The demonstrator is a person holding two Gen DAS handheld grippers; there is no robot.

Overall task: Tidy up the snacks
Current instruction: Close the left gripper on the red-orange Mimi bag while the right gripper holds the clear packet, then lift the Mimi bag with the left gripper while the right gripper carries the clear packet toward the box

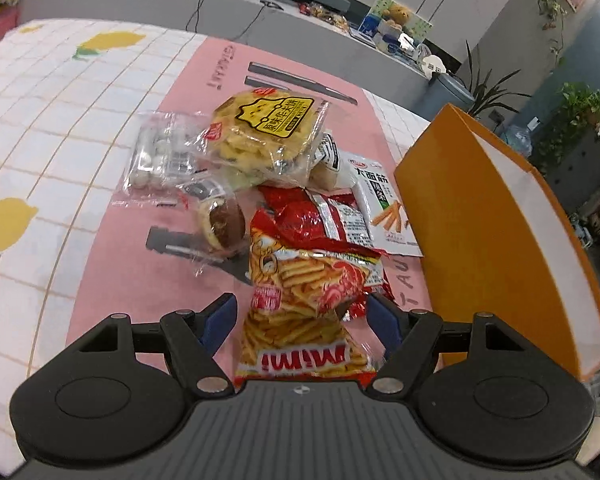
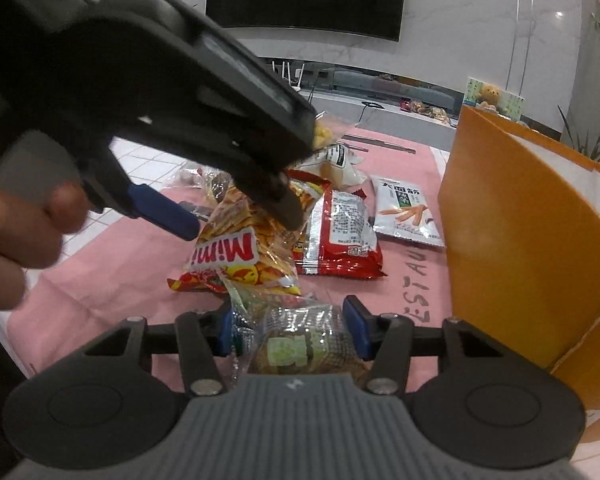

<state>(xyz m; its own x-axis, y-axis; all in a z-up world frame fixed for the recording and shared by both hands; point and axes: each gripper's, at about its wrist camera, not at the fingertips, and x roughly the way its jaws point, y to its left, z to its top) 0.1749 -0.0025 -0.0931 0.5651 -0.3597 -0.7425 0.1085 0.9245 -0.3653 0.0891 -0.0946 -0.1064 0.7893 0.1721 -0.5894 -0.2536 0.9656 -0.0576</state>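
Note:
A pile of snack packets lies on the pink mat (image 1: 140,280). My left gripper (image 1: 302,314) straddles the orange Mimi chips bag (image 1: 300,312), its blue pads either side of the bag; whether they grip it I cannot tell. In the right wrist view the same bag (image 2: 240,248) hangs tilted between that gripper's fingers (image 2: 168,216). My right gripper (image 2: 292,330) is shut on a clear packet with a green-labelled biscuit (image 2: 300,348). The orange box (image 1: 500,216) stands open to the right and also shows in the right wrist view (image 2: 520,220).
On the mat lie a yellow wafer pack (image 1: 268,132), a clear candy bag (image 1: 160,152), a wrapped bun (image 1: 224,220), a red packet (image 1: 320,216) and a white spicy-strip packet (image 1: 380,204). A lemon-print tablecloth (image 1: 40,120) lies beneath. A counter (image 1: 220,4) stands behind.

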